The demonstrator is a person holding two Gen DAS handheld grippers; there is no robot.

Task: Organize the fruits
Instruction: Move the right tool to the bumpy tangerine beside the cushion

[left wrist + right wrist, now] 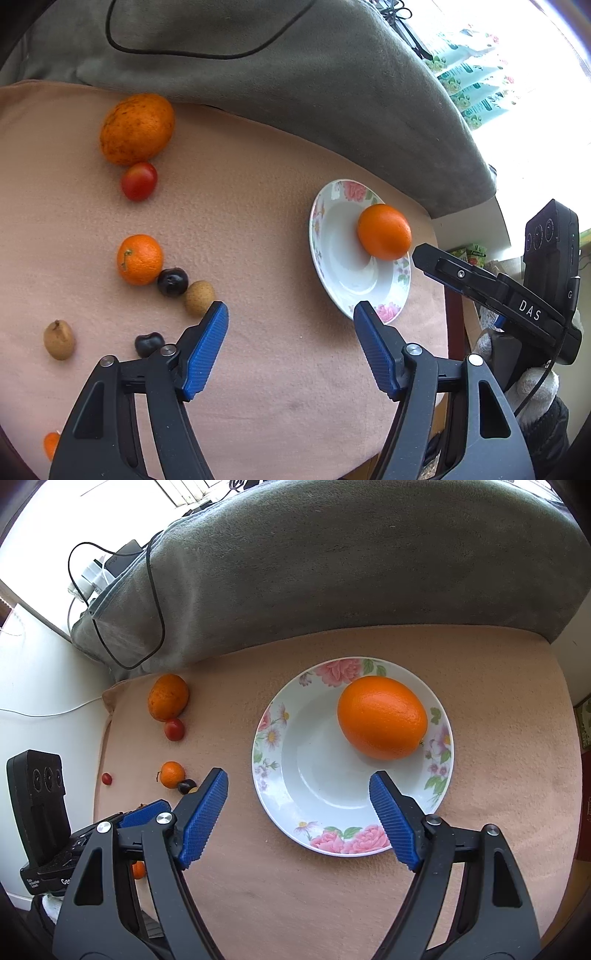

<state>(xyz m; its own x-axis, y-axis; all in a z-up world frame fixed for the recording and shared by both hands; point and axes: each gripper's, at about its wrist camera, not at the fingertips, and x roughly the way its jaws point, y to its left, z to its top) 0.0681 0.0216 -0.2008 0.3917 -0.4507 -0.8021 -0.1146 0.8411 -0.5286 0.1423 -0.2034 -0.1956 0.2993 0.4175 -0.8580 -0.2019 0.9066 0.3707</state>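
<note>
Both grippers, left (290, 314) and right (297, 781), wide and empty; one orange (382, 717) in the plate (291, 805); loose mandarin (139, 259) near the cloth's (277, 369) left edge, closest to left.

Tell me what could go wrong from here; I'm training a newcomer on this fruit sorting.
The orange sits on the sloped side of the floral plate, so a nudge might roll it.

The small orange, dark fruit and tan fruit touch in a row; the open left claw taking one could scatter the others.

The open right claw hovers at the plate and may clip its rim.
</note>
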